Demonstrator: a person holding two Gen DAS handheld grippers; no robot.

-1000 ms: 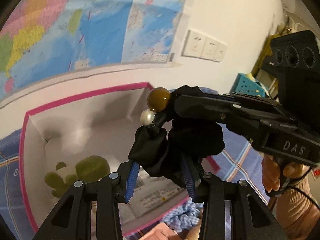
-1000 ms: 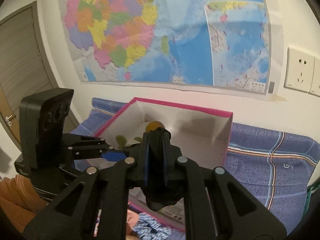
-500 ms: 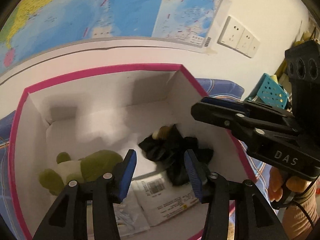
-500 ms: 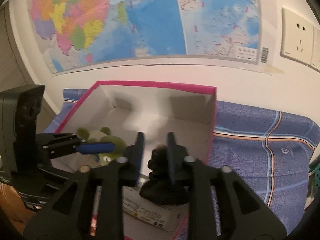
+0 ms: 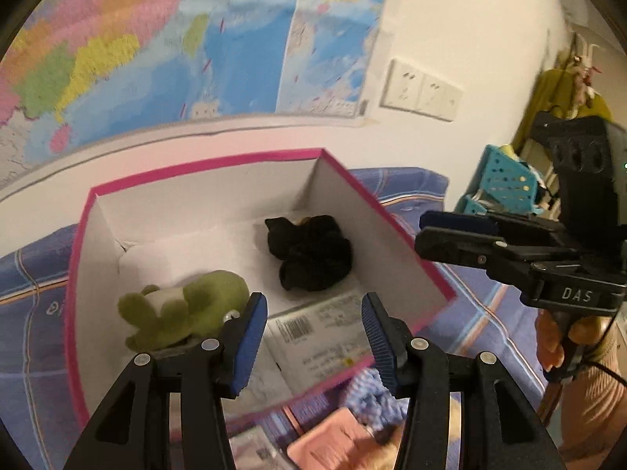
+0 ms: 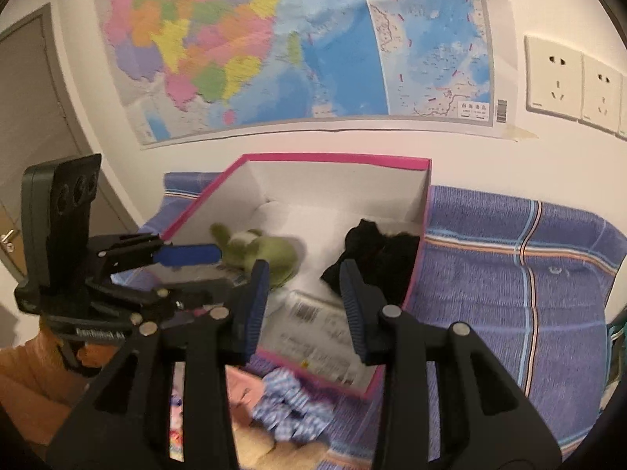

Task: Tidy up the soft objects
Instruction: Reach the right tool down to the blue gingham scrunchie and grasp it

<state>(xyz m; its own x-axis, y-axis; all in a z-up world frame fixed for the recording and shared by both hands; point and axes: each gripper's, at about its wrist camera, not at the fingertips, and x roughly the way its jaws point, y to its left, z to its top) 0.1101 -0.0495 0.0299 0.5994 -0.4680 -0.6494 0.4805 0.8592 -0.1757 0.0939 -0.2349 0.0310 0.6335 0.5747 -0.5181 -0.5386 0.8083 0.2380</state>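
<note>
From the left wrist, the left gripper (image 5: 313,337) is seen released, nothing between its jaws. The black scrunchie (image 5: 307,252) lies bunched inside the pink-edged box (image 5: 395,221), ahead of the gripper and near the right wall. A green plush toy (image 5: 184,309) and a labelled packet (image 5: 325,329) share the floor.

From the right wrist, the right gripper (image 6: 303,305) is likewise released and empty. A blue checked cloth (image 6: 292,407) is seen outside the box on the plaid cover (image 6: 509,274), below both grippers; no long axis can be told. The box's near wall stands between.
</note>
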